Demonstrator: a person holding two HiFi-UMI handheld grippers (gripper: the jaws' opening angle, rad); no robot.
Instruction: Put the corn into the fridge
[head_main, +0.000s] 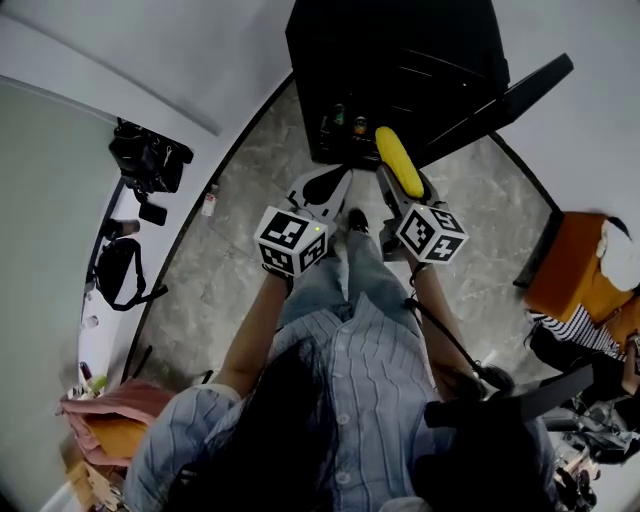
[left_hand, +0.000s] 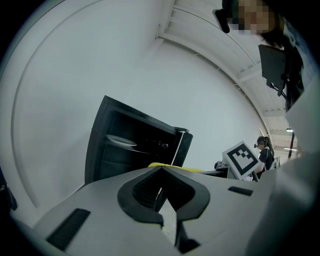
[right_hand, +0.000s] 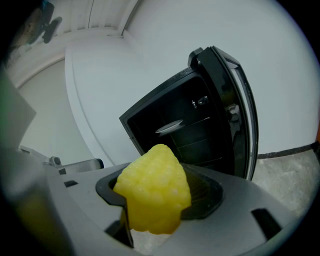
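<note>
A yellow corn cob (head_main: 398, 160) sticks out forward from my right gripper (head_main: 405, 192), which is shut on it. In the right gripper view the corn (right_hand: 155, 192) fills the space between the jaws of that gripper (right_hand: 155, 210). The small black fridge (head_main: 400, 70) stands on the floor just ahead with its door (head_main: 500, 100) swung open to the right. My left gripper (head_main: 322, 188) hangs beside the right one, shut and empty (left_hand: 161, 175). A sliver of the corn (left_hand: 172, 165) shows past the left jaws. The fridge interior (right_hand: 185, 125) is dark, with shelves.
A plate (right_hand: 168, 127) lies on an upper fridge shelf, and small bottles (head_main: 345, 118) stand low inside. An orange seat (head_main: 575, 270) is at the right, black bags (head_main: 150, 160) at the left along a white counter. Another person (left_hand: 263, 150) stands far off.
</note>
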